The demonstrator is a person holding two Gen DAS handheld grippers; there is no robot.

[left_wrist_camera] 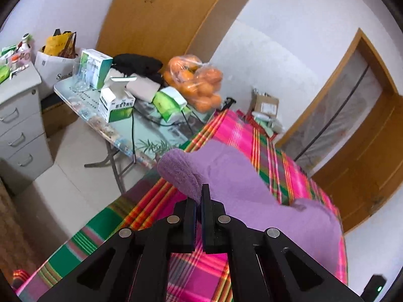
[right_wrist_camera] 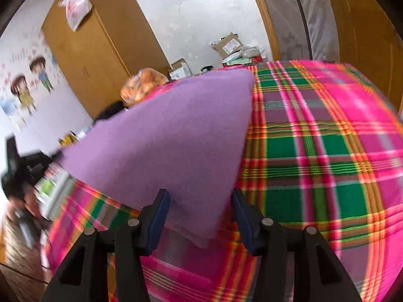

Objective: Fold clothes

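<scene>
Broadly, a bed covered by a plaid sheet point(right_wrist_camera: 314, 151) in pink, green and orange filled the lower part of both views, and a purple garment point(right_wrist_camera: 176, 138) lay across it. In the right wrist view the garment spread flat, its near corner pointing down between the fingers, with bare plaid to its right as far as the bed's far edge. The right gripper point(right_wrist_camera: 199, 198) had its fingers point(right_wrist_camera: 161, 206) wide apart, one at each side of that corner, gripping nothing. In the left wrist view the left gripper point(left_wrist_camera: 199, 196) had its fingers point(left_wrist_camera: 206, 201) drawn nearly together with a fold of the purple cloth point(left_wrist_camera: 239, 183) pinched between them; a rolled edge of the cloth rose just past the tips.

Beside the bed's left edge stood a folding surface point(left_wrist_camera: 121, 128), crowded, with open tiled floor point(left_wrist_camera: 73, 176) before it. On it sat a clear plastic bag of oranges point(left_wrist_camera: 199, 83), several green-and-white boxes point(left_wrist_camera: 115, 103) and an empty glass point(left_wrist_camera: 81, 78). A grey drawer cabinet point(left_wrist_camera: 20, 125) stood further left. At the bed's far end lay a cardboard box point(left_wrist_camera: 264, 104), its contents unclear.
</scene>
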